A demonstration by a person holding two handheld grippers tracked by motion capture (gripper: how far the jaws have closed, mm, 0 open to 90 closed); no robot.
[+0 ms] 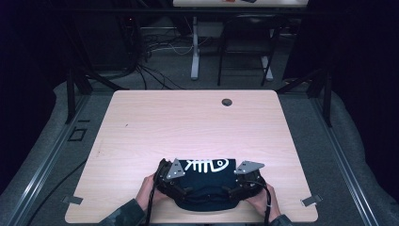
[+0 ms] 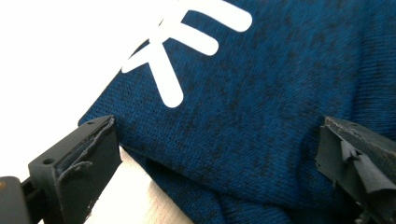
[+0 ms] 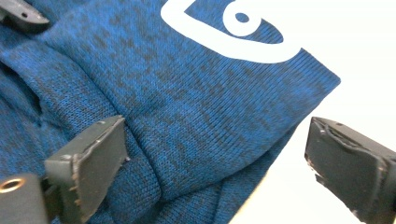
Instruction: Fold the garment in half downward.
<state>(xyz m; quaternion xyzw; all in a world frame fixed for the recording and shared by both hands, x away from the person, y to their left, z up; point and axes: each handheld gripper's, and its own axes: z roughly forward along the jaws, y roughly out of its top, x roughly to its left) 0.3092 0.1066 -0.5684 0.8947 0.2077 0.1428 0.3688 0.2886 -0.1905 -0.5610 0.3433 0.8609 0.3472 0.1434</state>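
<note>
Both grippers stand with jaws wide, gripping nothing: the left gripper (image 2: pixel 215 154) and right gripper (image 3: pixel 215 163) each straddle a corner of the folded blue knit shirt (image 1: pixel 207 181) lying between them. The fold looks finished, probably just released; its white fish-bone print (image 1: pixel 207 165) faces up beyond the fingertips on the pale wooden table (image 1: pixel 188 122).

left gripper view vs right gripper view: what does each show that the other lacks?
Left gripper view: white bone strokes of the fish print, and the left tongs standing wide open across the cloth's fold.

Right gripper view: the print's fish head with its eye, the garment's far corner, and the right tongs, also open.

Both: the same blue knit garment lying folded on the pale table.
</note>
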